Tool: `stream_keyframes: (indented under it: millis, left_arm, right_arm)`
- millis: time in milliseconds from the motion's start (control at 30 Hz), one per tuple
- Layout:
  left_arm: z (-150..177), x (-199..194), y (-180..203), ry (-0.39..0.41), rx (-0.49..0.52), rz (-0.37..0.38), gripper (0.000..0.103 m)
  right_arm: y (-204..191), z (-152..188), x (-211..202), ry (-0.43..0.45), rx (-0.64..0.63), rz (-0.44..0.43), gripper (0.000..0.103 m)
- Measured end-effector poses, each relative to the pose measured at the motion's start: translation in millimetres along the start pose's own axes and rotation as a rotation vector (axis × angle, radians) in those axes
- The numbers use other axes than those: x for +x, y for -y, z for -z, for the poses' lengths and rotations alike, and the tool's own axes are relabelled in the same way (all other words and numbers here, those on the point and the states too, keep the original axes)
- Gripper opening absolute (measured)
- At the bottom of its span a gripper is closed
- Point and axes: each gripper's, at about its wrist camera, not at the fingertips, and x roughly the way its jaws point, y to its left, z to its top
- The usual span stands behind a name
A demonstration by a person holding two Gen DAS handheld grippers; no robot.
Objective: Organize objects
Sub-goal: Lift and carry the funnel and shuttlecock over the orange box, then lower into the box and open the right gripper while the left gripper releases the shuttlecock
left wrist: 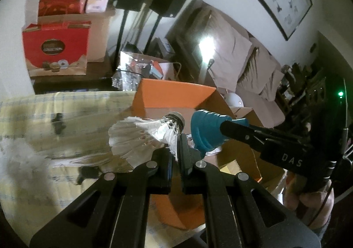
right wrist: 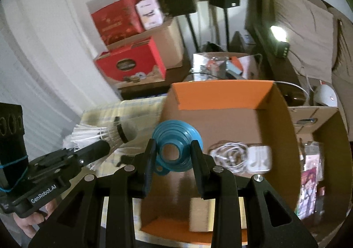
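Item one: shuttlecock point(left wrist: 141, 135), white feathers, cork tip toward the box. We have it pinched by the feather skirt in our left gripper point(left wrist: 175, 148), jaws almost fully closed on it, carried in the air just beside the near wall of the orange cardboard box point(right wrist: 222, 95).

Item two: teal collapsible funnel point(right wrist: 176, 146), stepped rings, small tab at the rim. Our right gripper point(right wrist: 174, 159) clamps it between part-open jaws and hangs it over the box's near left edge.

Item three: box contents. White coiled cable point(right wrist: 227, 155) with a white charger point(right wrist: 259, 158), lying on the box floor.

Surroundings: yellow checked cloth point(left wrist: 66, 111) under the box; red cartons point(left wrist: 56, 48) behind.

Risks, as we judge them: the feathers may crush or slip under so narrow a pinch. The two grippers sit close, so they may collide at the rim. A funnel released early would fall outside.
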Motion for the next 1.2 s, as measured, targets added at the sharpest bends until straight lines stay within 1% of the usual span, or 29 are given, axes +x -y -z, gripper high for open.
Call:
stream_keyframes:
  millis: [133,333,500,633,767,933,1100,1200]
  left_arm:
    - [-5,19,14,-0.025,0.024,0.008,0.005]
    - [-19,55,39,-0.086,0.069,-0.002,0.005]
    - [-30,90,51,-0.143,0.069,0.016,0.005]
    - [-37,117,54,-0.169,0.042,0.015,0.005]
    - [-42,140,49,-0.186,-0.029,0.033,0.005]
    - [-45,171,41,-0.214,-0.095,0.039,0.005]
    - [-45,191,34,-0.222,-0.152,0.050,0.005]
    - [-44,201,31,-0.243,-0.178,0.067,0.006]
  right_arm:
    - [22,-5,2,-0.001,0.035,0.025,0.031]
    - [58,-15,12,-0.005,0.087,0.067,0.031]
    - [89,-22,26,-0.008,0.134,0.106,0.031]
    - [110,-27,40,-0.020,0.172,0.131,0.031]
    - [128,-29,55,-0.035,0.206,0.153,0.031]
    - [138,-30,71,-0.057,0.213,0.184,0.031]
    - [143,-29,83,-0.070,0.209,0.204,0.031]
    - [146,-29,89,-0.075,0.217,0.211,0.031]
